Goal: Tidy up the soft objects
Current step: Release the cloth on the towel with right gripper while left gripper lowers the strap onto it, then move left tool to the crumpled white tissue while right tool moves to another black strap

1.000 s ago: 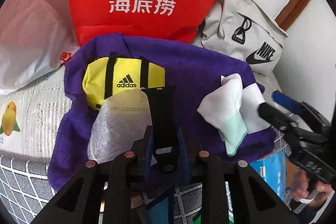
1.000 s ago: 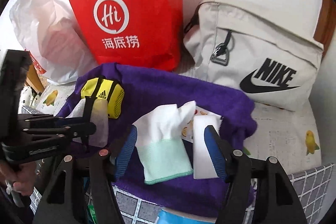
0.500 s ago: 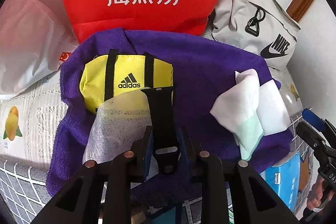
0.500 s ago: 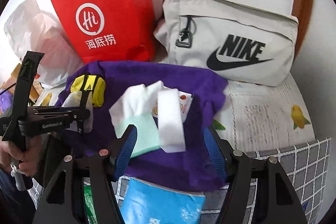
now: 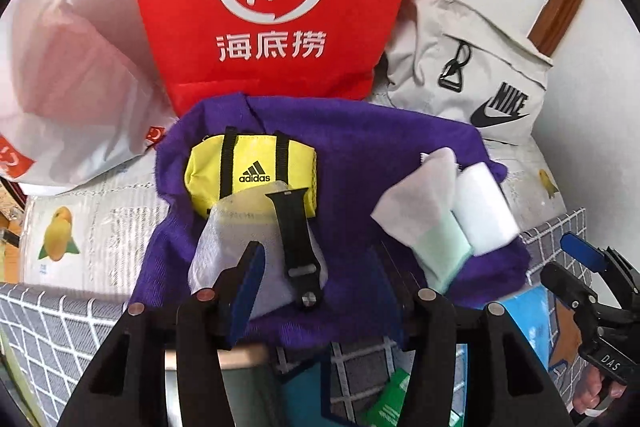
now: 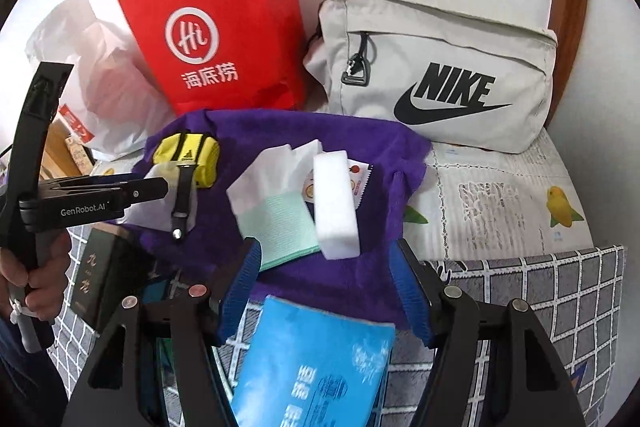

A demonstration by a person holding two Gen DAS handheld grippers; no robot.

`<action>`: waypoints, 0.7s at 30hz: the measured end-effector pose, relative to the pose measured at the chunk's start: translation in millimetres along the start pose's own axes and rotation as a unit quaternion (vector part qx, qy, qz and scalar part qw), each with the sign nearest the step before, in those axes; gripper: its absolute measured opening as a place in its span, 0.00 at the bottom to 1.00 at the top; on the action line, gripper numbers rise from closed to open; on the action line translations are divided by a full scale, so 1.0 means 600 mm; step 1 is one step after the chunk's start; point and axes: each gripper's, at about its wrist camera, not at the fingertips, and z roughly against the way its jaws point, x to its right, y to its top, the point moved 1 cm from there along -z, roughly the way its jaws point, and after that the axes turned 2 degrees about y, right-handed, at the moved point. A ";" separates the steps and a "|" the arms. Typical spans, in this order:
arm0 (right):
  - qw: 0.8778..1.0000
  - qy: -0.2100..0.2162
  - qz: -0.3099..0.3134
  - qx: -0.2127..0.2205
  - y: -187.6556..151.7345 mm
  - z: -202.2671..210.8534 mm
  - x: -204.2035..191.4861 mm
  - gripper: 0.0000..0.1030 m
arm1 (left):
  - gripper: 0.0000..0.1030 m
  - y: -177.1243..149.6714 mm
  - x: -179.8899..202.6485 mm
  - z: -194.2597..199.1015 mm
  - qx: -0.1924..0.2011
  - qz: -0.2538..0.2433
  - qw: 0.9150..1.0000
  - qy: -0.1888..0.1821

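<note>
Soft things lie spread on a purple towel [image 5: 360, 147] just ahead of both tools. The left tool [image 5: 316, 275] has its jaws standing wide apart, holding nothing. Right between its fingers, close in, a black watch strap [image 5: 296, 243] lies lengthwise on a white mesh cloth [image 5: 224, 239], free of the blue pads. Just beyond the strap sits a small yellow adidas pouch [image 5: 252, 167], touching the far edge of the mesh cloth.

The right tool [image 6: 326, 287] is also spread open and empty, hanging over the near edge of the towel. Directly below it, nearest of all, lies a blue packet [image 6: 312, 359]. Just ahead, between its fingers, rests a white and mint-green glove [image 6: 276, 203], and a white sponge block [image 6: 336, 203] lies against the glove's right side, partly covering a small printed sachet [image 6: 356, 179].

Further off, past the far edge of the towel, a red paper bag [image 6: 224, 39] stands upright, with a crumpled white plastic bag [image 6: 100, 67] to its left and a grey Nike bag [image 6: 440, 67] to its right, all against the wall. Everything rests on a surface covered by a fruit-printed sheet [image 6: 500, 195], with a grey checked cloth [image 6: 540, 299] at the near edge.
</note>
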 end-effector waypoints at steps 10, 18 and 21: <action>0.999 0.017 0.005 0.029 -0.046 0.079 -0.043 0.64 | 0.49 -0.078 0.001 0.085 0.017 0.003 1.000 0.006; 0.998 0.010 0.029 0.046 -0.093 0.138 -0.083 0.64 | 0.50 -0.159 -0.012 0.146 0.027 0.019 0.999 0.001; 0.998 0.015 0.034 0.054 -0.109 0.153 -0.092 0.64 | 0.50 -0.184 -0.014 0.160 0.034 0.023 0.999 0.001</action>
